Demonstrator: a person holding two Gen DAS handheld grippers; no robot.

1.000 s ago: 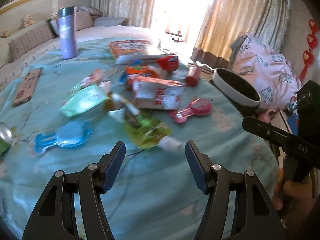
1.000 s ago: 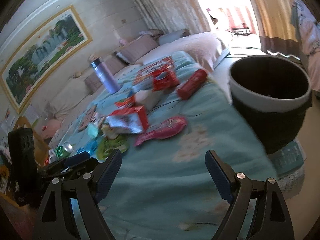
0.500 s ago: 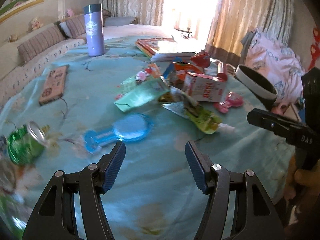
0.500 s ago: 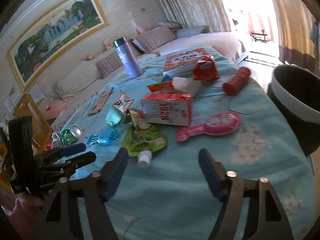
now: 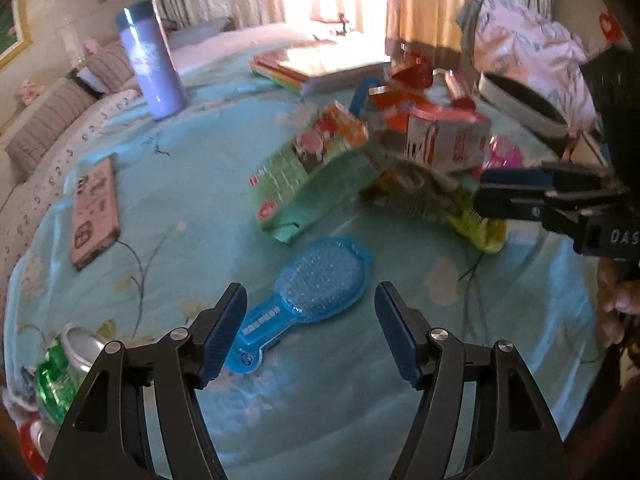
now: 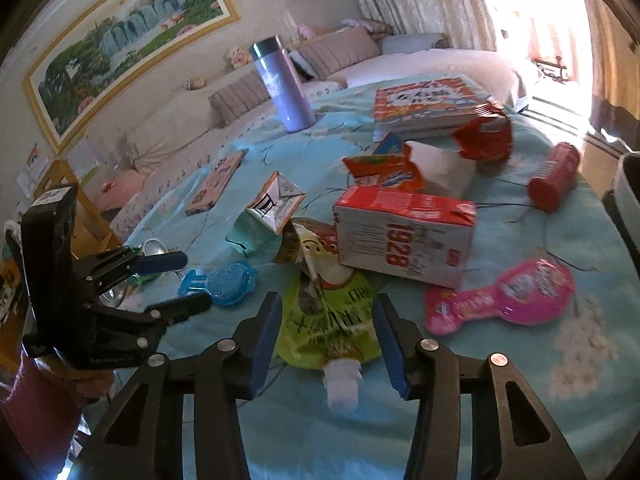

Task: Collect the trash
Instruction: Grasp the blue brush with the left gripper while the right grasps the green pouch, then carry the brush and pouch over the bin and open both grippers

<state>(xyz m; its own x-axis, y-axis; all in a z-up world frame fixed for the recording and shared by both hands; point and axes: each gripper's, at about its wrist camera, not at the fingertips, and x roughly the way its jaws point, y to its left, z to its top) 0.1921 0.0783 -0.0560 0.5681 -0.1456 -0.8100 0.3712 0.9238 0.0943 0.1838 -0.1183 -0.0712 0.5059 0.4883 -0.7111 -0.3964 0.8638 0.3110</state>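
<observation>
Covering the round table (image 6: 500, 432), a teal cloth held scattered trash: a red-and-white carton (image 6: 404, 236) mid-table, a green spouted pouch (image 6: 332, 328) just in front of it, a blue plastic blister pack (image 5: 316, 288) nearer the left. The right gripper (image 6: 326, 340) straddled the pouch, jaws just been closing, pads not yet pressing. The left gripper (image 5: 308, 336) hovered apart over the blister pack.

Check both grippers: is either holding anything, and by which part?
Nothing held. The left gripper is open over the blue paddle-shaped pack. The right gripper has been closing around the green spout pouch, pads not yet pressing.
</observation>
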